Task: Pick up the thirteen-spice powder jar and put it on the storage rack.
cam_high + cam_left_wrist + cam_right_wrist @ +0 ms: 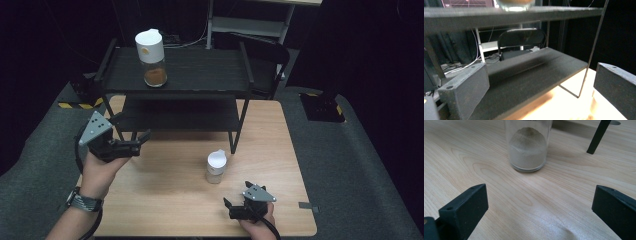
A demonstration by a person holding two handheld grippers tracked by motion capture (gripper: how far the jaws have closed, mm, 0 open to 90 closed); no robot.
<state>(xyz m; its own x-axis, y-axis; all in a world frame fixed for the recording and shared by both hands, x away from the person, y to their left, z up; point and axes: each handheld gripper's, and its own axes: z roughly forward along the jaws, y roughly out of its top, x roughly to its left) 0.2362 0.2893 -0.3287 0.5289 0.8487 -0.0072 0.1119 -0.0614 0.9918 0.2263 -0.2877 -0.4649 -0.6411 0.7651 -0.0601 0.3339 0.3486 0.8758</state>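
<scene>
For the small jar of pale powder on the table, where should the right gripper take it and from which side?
Grip the small jar on its clear round body, below the white cap and probably above the powder line. It stands upright straight ahead of the open right gripper, so a level approach from the person's side, one jaw on each side, looks simplest.

No readable text or labels.

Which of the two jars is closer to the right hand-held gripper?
The small jar of pale powder on the table, just ahead of the right hand-held gripper. The taller jar of brown powder stands on the shelf's top.
</scene>
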